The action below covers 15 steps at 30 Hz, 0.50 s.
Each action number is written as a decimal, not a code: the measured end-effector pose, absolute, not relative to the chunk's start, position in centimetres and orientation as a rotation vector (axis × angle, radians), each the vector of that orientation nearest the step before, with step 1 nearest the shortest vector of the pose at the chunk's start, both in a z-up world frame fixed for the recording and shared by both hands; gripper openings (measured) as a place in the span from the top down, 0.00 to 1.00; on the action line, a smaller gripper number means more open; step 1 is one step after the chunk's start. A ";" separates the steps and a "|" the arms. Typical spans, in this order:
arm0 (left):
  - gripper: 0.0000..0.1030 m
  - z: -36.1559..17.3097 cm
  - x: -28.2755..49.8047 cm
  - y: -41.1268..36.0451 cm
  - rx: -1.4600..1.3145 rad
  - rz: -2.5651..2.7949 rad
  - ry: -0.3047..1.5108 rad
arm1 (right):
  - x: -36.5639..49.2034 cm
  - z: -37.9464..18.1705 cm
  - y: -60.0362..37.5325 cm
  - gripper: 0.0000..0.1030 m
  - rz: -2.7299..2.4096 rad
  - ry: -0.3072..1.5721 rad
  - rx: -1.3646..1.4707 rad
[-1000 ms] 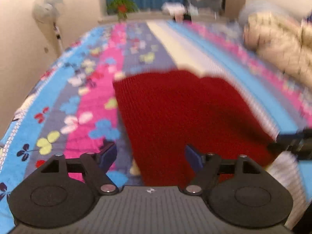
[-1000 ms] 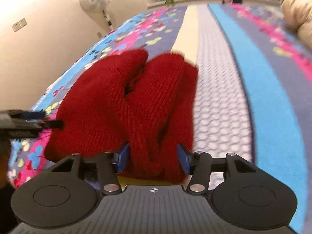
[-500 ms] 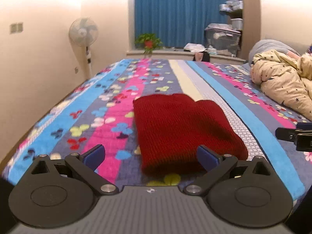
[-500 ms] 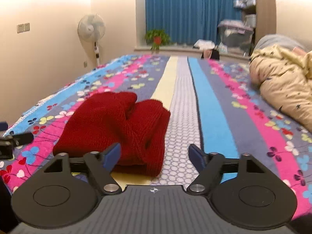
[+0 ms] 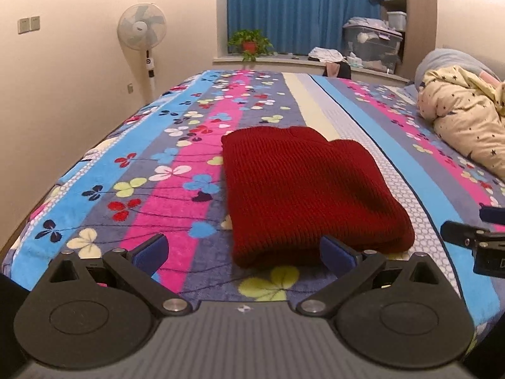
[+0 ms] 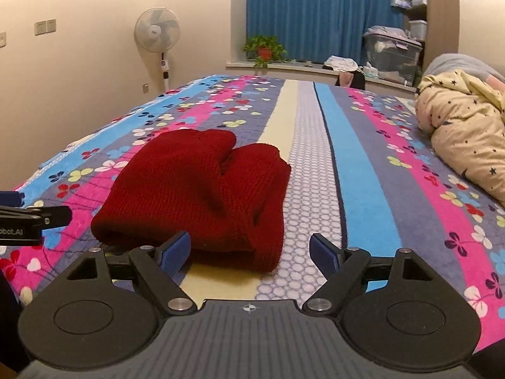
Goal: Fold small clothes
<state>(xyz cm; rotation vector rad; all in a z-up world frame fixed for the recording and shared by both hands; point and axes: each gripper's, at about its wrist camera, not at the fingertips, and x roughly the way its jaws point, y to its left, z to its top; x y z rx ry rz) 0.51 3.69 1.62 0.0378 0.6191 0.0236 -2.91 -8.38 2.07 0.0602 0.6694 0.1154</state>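
A folded red knit garment (image 5: 309, 189) lies on the bed (image 5: 132, 170), across the pink, grey and cream stripes of the flowered cover, near the close edge. The left hand-held gripper (image 5: 244, 252) has its jaws spread wide; they have just been opening, and nothing sits between them, though the garment's near edge shows just beyond the blue pads (image 5: 334, 252). The right hand-held gripper (image 6: 249, 251) also stands apart, its jaws likewise just opened, with the garment's near right corner lying just past the gap and untouched by either pad. The left view shows the garment's flat, smooth top and its neat left edge; the right view, taken from further right, shows instead the bunched folds at the far end and the thick rolled layers on the right side (hidden from the other camera). Each view catches the tip of the other tool at its edge: the right one at the right border of the left view, the left one at the left border of the right view. Far off stand a fan (image 5: 142, 31), a potted plant (image 5: 249, 42) before a blue curtain (image 5: 296, 9), and a star-printed quilt (image 6: 464, 135) heaped at the right.
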 end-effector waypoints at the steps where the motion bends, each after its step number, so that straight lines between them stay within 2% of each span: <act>1: 0.01 1.6 0.6 3.6 0.043 0.024 0.622 | -3.0 2.1 -8.3 0.18 0.116 0.666 0.056; 15: 0.01 1.3 0.8 4.1 0.024 0.020 0.638 | -2.9 2.1 -8.5 0.17 0.114 0.668 0.062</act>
